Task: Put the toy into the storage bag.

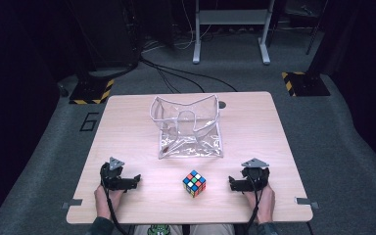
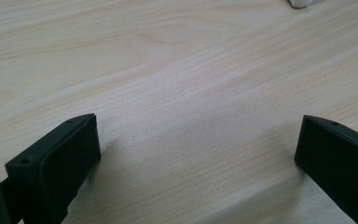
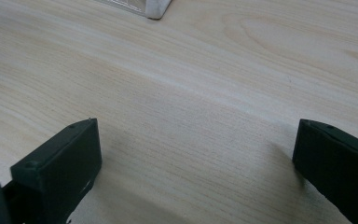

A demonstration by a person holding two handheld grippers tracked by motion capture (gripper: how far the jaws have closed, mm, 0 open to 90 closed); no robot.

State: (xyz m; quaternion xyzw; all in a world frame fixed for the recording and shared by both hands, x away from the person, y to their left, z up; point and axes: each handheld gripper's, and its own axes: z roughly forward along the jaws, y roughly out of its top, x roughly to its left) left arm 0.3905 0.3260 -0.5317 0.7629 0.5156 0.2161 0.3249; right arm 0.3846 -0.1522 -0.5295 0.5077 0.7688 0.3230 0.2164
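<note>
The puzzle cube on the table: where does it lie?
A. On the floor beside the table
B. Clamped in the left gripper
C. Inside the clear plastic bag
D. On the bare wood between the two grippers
D: in the high view the puzzle cube sits on the table between the left gripper and right gripper, in front of the clear plastic bag, touched by neither.

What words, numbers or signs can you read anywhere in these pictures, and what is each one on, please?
"6": a dark outlined numeral on the grey floor, left of the table.
Green printed figure on the person's clothing at the bottom edge: too small to read.
Rubik's cube, clear plastic bag: no legible text.
</note>
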